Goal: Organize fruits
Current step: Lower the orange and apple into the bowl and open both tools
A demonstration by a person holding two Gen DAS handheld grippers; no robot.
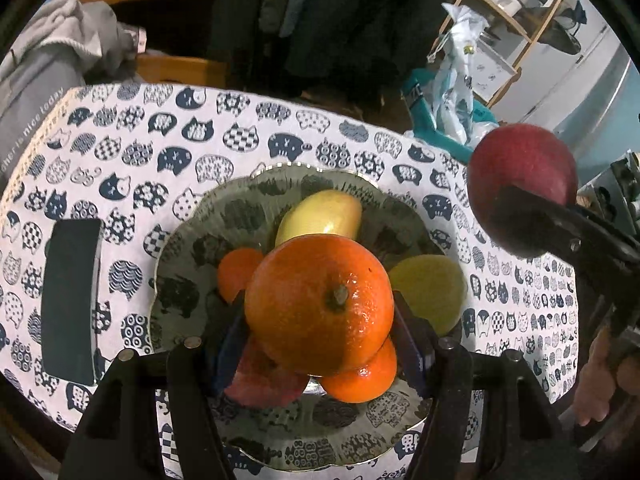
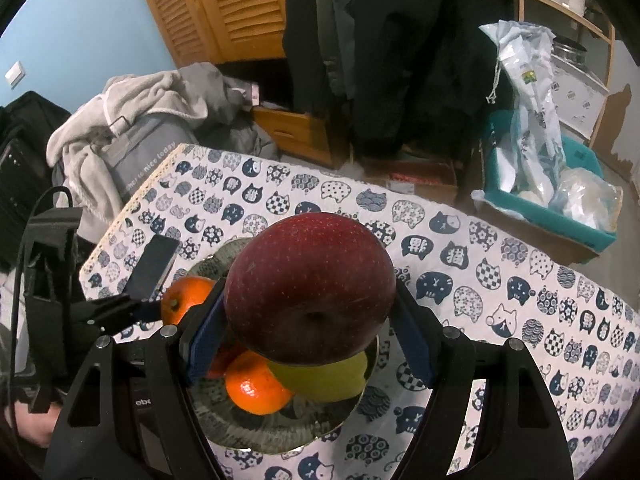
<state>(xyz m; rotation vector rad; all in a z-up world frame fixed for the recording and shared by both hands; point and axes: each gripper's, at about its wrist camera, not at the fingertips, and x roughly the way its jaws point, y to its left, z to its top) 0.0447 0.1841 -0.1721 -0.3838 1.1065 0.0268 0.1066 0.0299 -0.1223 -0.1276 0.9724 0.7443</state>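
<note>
Left gripper (image 1: 320, 312): pitched steeply downward, jaws part-spread and clamped on a large orange (image 1: 319, 305), blue pads (image 1: 230, 344) pressing its two flanks, stem end facing the camera. Black finger arms run back toward the lower edge of the left wrist view.

Right gripper (image 2: 310, 300): also angled down, jaws a little wider, blue pads (image 2: 202, 340) gripping a dark red apple (image 2: 310, 286) on both sides. In the left wrist view it enters from the right, carried higher than the left one.

A hand (image 1: 600, 376) shows at the right edge there, probably the one carrying the right gripper; blurred
</note>
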